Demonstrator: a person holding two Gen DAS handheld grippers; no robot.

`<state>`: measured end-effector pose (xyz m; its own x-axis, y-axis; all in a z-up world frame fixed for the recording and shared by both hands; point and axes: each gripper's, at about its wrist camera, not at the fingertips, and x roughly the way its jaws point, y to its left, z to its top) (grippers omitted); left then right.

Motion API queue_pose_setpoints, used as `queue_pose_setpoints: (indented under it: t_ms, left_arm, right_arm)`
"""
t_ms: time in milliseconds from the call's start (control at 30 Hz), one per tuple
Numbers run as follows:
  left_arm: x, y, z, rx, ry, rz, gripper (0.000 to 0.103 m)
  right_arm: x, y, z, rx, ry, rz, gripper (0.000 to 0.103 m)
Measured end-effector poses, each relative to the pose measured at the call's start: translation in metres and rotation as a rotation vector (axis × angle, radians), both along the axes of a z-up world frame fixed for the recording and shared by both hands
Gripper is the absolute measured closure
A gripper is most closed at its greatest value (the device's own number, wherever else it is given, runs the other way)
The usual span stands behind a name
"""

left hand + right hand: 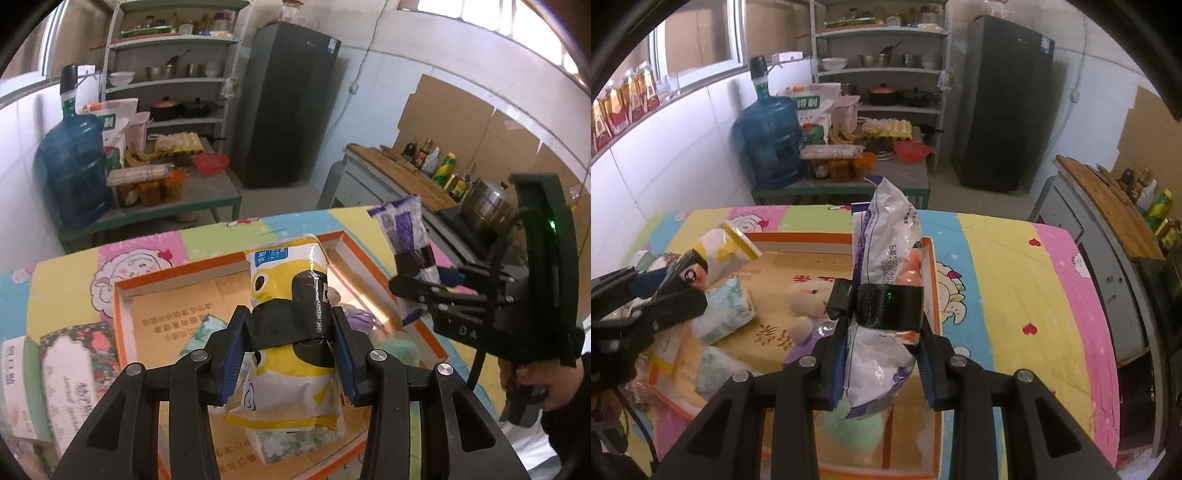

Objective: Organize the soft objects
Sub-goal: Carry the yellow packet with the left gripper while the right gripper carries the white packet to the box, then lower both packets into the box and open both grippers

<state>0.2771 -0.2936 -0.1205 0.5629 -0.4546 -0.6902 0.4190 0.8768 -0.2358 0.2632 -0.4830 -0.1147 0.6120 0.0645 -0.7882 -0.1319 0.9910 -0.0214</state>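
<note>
My left gripper (290, 321) is shut on a yellow and white snack packet (284, 369), held upright over an orange-rimmed cardboard box (177, 269). My right gripper (886, 325) is shut on a white and purple packet (882, 236), also upright, over the box's right side (934, 280). Each wrist view shows the other gripper too: the right gripper (417, 280) with its purple packet (404, 225), and the left gripper (676, 280) with its yellow packet (720, 247). Inside the box lie a pale plush toy (805, 299), a wrapped tissue pack (727, 310) and a green soft thing (849, 424).
The box sits on a table under a bright cartoon cloth (1015, 295). Flowered tissue boxes (70, 376) lie left of the box. Beyond stand a low table with a blue water jug (772, 140), a shelf rack, a dark fridge (1004, 99) and a counter (1108, 206) at right.
</note>
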Motion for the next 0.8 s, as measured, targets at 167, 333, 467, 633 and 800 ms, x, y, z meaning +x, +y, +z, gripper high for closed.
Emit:
queue_pose_setpoints:
  t_ms: [167, 333, 467, 633, 800]
  left_arm:
    - [0.008, -0.007, -0.016, 0.026, 0.028, 0.007, 0.058]
    - [0.012, -0.013, -0.027, 0.048, 0.050, 0.002, 0.059]
    - [0.013, -0.017, -0.032, 0.065, 0.059, -0.002, 0.059]
    - [0.014, -0.020, -0.040, 0.084, 0.082, 0.003, 0.059]
    - [0.017, -0.021, -0.047, 0.099, 0.097, 0.001, 0.058]
  right_arm:
    - [0.019, -0.004, -0.014, 0.007, 0.045, 0.018, 0.070]
    - [0.032, -0.006, -0.023, 0.018, 0.082, 0.028, 0.070]
    - [0.039, -0.005, -0.030, 0.005, 0.115, 0.036, 0.070]
    - [0.042, -0.003, -0.037, -0.012, 0.142, 0.042, 0.070]
    - [0.047, -0.001, -0.044, -0.017, 0.156, 0.045, 0.070]
